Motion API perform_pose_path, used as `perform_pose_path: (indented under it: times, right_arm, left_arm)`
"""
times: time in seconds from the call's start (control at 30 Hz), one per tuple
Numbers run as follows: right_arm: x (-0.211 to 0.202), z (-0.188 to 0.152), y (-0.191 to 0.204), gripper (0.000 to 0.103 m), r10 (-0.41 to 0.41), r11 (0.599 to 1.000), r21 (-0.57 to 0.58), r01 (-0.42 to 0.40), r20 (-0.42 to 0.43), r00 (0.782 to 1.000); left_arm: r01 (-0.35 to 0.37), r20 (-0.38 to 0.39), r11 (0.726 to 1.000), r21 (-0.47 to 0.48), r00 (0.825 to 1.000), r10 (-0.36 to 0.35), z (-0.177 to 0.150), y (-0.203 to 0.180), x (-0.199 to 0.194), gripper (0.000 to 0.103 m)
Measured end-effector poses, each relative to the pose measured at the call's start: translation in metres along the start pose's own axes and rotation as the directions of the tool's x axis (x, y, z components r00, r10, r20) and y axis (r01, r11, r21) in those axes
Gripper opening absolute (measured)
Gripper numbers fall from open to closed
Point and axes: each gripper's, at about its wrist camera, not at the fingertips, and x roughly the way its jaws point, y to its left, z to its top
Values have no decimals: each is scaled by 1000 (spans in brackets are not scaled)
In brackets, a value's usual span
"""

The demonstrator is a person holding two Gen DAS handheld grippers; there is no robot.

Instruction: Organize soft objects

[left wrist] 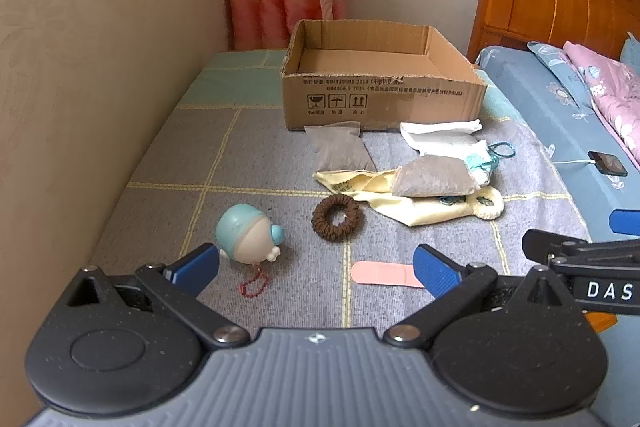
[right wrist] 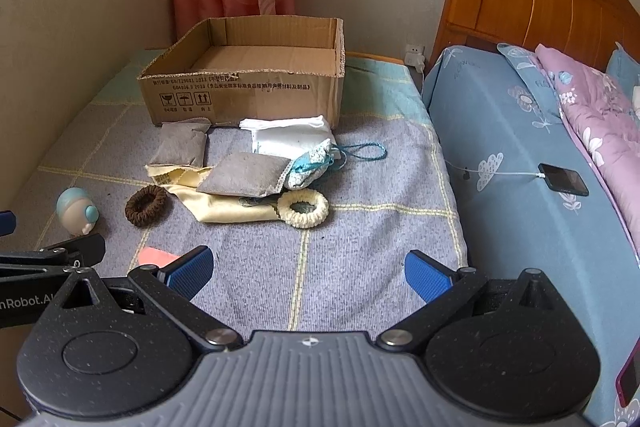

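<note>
On the grey checked bed cover (right wrist: 340, 267), a brown scrunchie (left wrist: 335, 217), a cream scrunchie (right wrist: 303, 207), grey pouches (right wrist: 244, 174) and folded cloths are scattered before the empty cardboard box (right wrist: 248, 95). The left tool (left wrist: 316, 267) and right tool (right wrist: 308, 269) are held spread wide, gripping nothing.

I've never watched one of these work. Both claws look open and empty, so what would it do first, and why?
Probably ease the left gripper forward and close on the brown scrunchie. It lies alone just ahead of the open jaws, while the cardboard box beyond appears empty. The right gripper is open too, with only blanket beneath it.
</note>
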Motion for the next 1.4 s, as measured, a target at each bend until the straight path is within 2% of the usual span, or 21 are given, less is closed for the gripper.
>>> perform_pose_path:
  times: [0.43, 0.73, 1.0, 1.1, 1.27, 1.4]
  right_arm:
    - [6, 5, 6, 103, 12, 1000, -29, -11, 10, 1000]
    - [18, 9, 6, 103, 13, 999, -37, -12, 4, 1000]
    - [34, 10, 3, 103, 41, 998, -56, -41, 2, 999]
    - [45, 8, 0, 103, 36, 997, -70, -37, -14, 999]
    - [68, -2, -8, 103, 37, 995, -89, -43, -66, 997]
    - [84, -8, -13, 103, 37, 995, -90, -45, -94, 995]
  left_arm:
    - [23, 5, 1000, -2, 1000, -23, -2, 13, 13, 102]
    - [-7, -63, 999, -50, 998, 4, -13, 41, 42, 102]
    - [-10, -136, 996, -92, 991, -3, -23, 61, 71, 102]
    - [-11, -158, 995, -98, 988, -4, -25, 63, 80, 102]
    - [-35, -149, 998, -52, 988, 27, -24, 59, 85, 103]
    - [-16, -137, 999, -31, 990, 12, -21, 60, 88, 103]
